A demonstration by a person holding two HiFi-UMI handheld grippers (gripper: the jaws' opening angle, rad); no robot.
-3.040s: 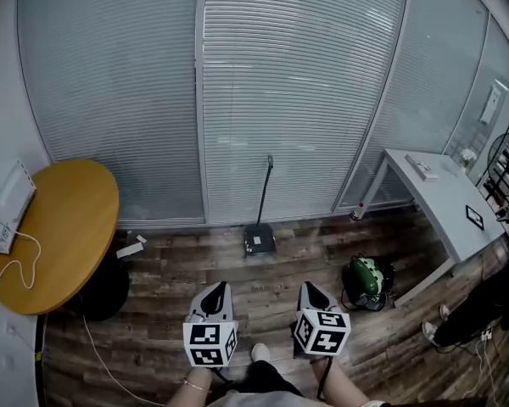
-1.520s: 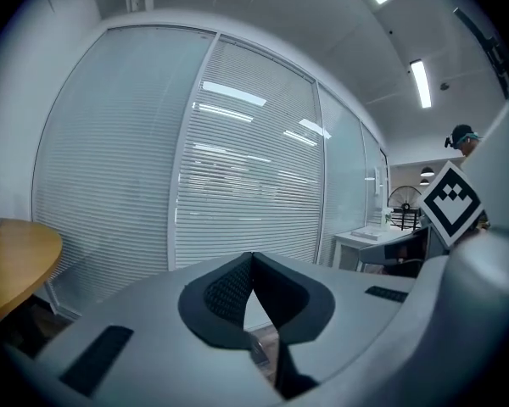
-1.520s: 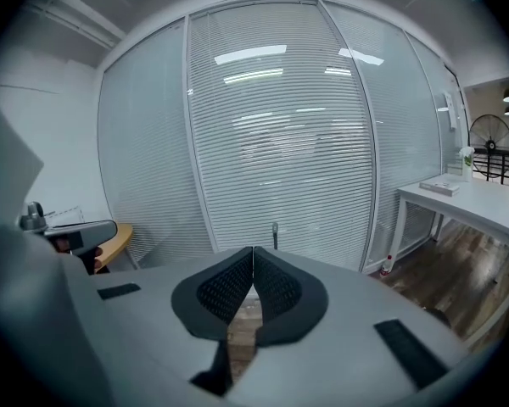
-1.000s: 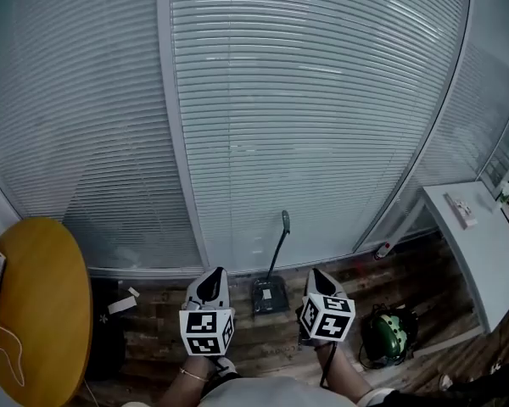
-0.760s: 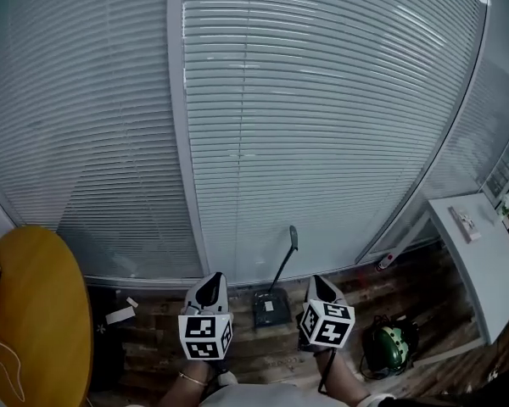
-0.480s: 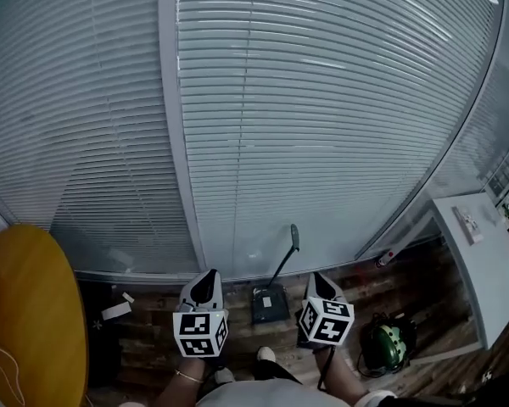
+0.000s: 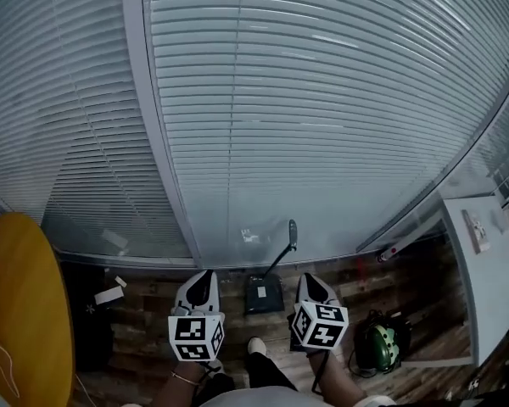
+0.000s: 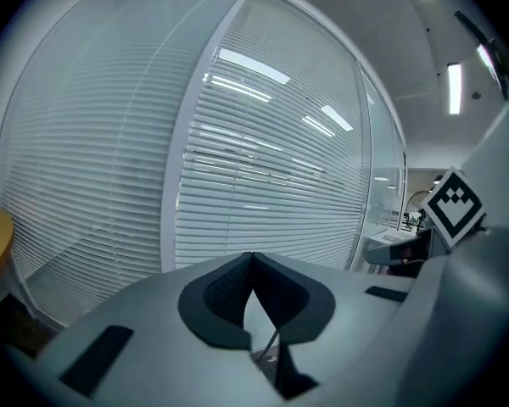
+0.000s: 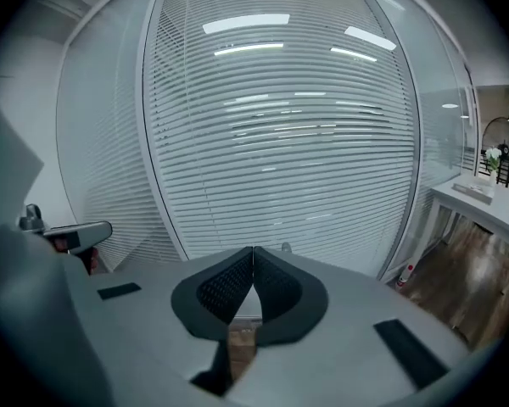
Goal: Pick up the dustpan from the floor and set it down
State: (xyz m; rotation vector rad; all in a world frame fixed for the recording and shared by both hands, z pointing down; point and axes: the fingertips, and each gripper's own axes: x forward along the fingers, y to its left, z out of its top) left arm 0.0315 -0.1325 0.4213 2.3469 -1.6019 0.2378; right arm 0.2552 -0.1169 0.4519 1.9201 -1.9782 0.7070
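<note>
Dustpan stands where it has stood all along, on the wood floor at the foot of the blinds, its handle leaning up and to the right against them. What has changed is the distance. A few seconds ago it was well ahead of the person, with open floor between; now it lies near, between the left gripper and the right gripper in the head view, just beyond their tips. The table and desk have slid out to the edges as the person has closed in, and both grippers have come forward and a little lower. Neither touches the dustpan yet. Each gripper view shows its jaws pressed together with nothing between them, so both are closed and empty. The approach looks nearly done, but the pick-up has not begun: one gripper will likely have to open its jaws and drop toward the handle, the slimmest and easiest part to take, before any lift.
</note>
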